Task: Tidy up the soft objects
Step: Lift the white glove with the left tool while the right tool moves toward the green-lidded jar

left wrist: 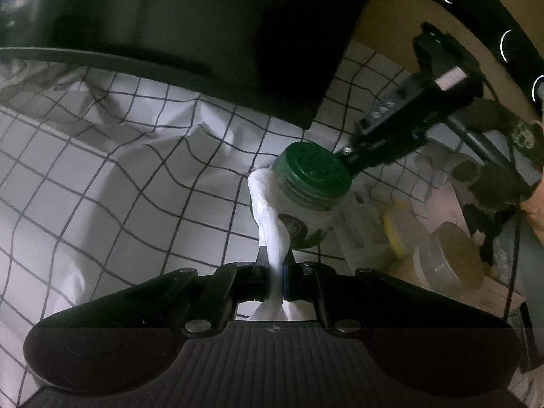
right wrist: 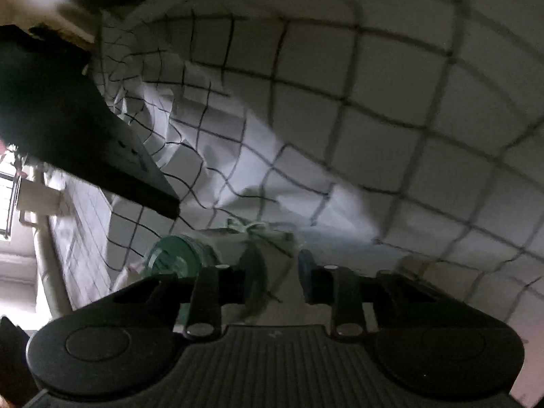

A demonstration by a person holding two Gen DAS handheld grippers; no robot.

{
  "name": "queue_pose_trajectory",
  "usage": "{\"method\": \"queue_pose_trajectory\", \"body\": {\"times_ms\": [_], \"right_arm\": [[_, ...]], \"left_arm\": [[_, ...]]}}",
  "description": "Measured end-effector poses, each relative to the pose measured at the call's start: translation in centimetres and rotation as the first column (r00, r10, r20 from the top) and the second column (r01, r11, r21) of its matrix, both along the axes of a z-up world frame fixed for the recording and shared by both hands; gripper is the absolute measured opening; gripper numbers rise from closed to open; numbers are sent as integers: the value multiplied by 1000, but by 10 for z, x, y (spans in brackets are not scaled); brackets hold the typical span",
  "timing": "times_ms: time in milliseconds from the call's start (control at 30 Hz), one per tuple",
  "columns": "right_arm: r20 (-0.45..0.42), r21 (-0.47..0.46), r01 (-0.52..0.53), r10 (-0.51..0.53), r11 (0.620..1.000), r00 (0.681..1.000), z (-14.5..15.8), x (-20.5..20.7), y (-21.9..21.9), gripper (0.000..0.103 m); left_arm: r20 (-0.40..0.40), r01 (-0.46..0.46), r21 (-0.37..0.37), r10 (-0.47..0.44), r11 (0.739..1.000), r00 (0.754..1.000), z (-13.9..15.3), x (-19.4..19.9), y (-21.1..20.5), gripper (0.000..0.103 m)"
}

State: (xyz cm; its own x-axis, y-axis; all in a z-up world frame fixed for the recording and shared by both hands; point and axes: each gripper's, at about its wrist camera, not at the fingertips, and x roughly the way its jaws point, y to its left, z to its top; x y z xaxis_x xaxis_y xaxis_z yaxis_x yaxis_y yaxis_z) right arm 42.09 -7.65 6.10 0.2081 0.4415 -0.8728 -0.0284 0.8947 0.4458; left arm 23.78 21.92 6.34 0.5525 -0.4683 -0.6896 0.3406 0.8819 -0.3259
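My left gripper (left wrist: 276,265) is shut on a strip of white tissue (left wrist: 273,234) that runs up and wraps the side of a white jar (left wrist: 307,217) with a green screw lid (left wrist: 314,168). The other gripper (left wrist: 384,146) reaches in from the right and touches the lid's edge. In the right wrist view, my right gripper (right wrist: 282,272) is closed around the jar's pale body (right wrist: 282,265); the green lid (right wrist: 171,255) shows to the left, blurred.
A white cloth with a black grid (left wrist: 102,170) covers the surface and shows wrinkled in the right wrist view (right wrist: 340,136). A black box (left wrist: 204,34) stands behind. Clutter sits at right: a yellow lidded tub (left wrist: 396,234) and a clear container (left wrist: 448,261).
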Motion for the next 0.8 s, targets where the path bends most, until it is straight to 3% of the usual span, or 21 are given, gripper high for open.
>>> {"method": "queue_pose_trajectory", "body": {"times_ms": [267, 500, 567, 633, 800], "right_arm": [[-14, -67, 8, -9, 998, 1000, -14, 21, 22, 23], [-74, -43, 68, -71, 997, 995, -35, 30, 23, 23], [-83, -46, 64, -68, 997, 994, -35, 29, 27, 19], [-90, -44, 61, -65, 997, 994, -34, 28, 29, 7], [-22, -55, 60, -61, 997, 998, -15, 22, 27, 3]], "left_arm": [[31, -43, -39, 44, 998, 999, 3, -12, 26, 9], [9, -111, -39, 112, 993, 994, -3, -23, 47, 9], [10, -120, -38, 121, 992, 993, -3, -24, 49, 9], [6, -131, -36, 131, 991, 991, -3, -24, 52, 9], [7, -133, -41, 133, 990, 991, -2, -26, 51, 9]]}}
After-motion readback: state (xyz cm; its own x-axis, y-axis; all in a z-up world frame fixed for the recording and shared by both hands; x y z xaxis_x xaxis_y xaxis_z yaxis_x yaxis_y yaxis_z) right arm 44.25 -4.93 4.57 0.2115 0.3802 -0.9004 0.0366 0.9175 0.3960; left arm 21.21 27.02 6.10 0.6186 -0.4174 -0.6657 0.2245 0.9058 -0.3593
